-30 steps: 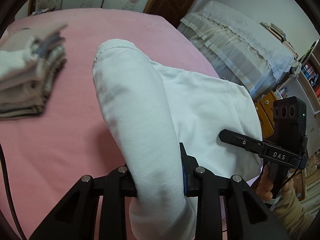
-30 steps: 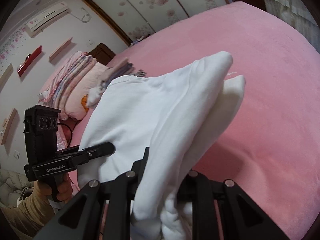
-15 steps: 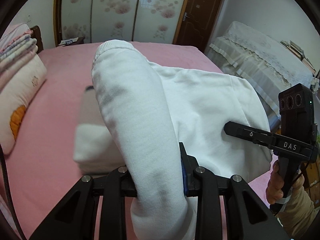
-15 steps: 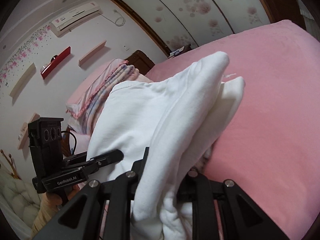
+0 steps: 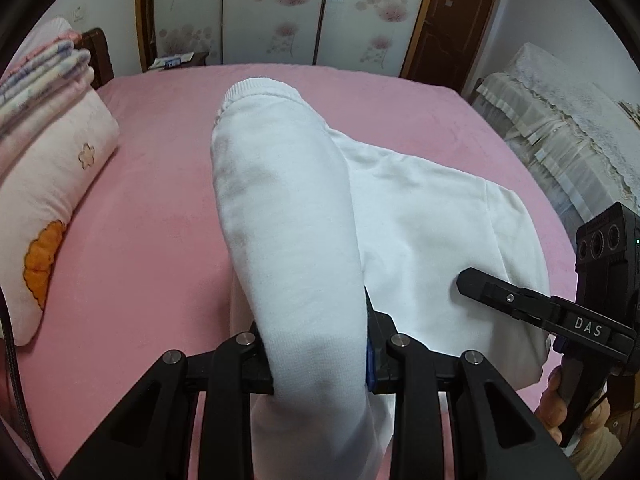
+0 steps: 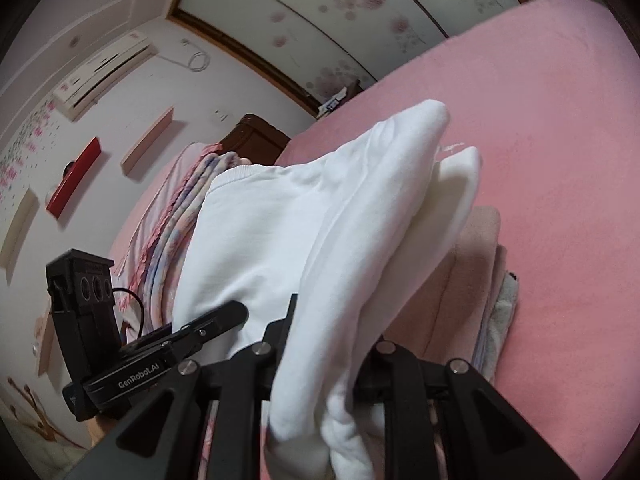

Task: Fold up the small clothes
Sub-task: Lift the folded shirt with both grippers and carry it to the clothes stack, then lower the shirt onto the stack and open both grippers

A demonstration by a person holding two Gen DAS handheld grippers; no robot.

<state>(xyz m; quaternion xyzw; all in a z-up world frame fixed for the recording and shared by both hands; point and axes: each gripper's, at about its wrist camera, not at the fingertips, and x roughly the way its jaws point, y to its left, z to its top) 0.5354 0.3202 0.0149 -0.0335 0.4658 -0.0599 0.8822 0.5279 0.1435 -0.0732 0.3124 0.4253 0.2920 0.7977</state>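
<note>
A folded white garment (image 5: 288,220) hangs over the pink bed (image 5: 140,248), carried between both grippers. My left gripper (image 5: 320,348) is shut on its near left edge; the cloth drapes over the fingers and hides the tips. My right gripper (image 6: 324,348) is shut on the bunched right edge of the white garment (image 6: 304,220). Each gripper shows in the other's view: the right gripper (image 5: 500,296) in a person's hand, the left gripper (image 6: 216,320) beside the cloth. A stack of folded beige and pink clothes (image 6: 476,280) lies on the bed just below the garment's right side.
A pink pillow (image 5: 52,208) with an orange print and folded striped blankets (image 5: 40,76) sit at the bed's left end. A lace-covered piece of furniture (image 5: 560,120) stands right of the bed. Flowered wardrobe doors (image 5: 280,12) and a brown door (image 5: 452,16) stand behind.
Both grippers have swept the white garment across the bed towards the pillow end. The stack of folded clothes slid from the left of the left wrist view to under the garment.
</note>
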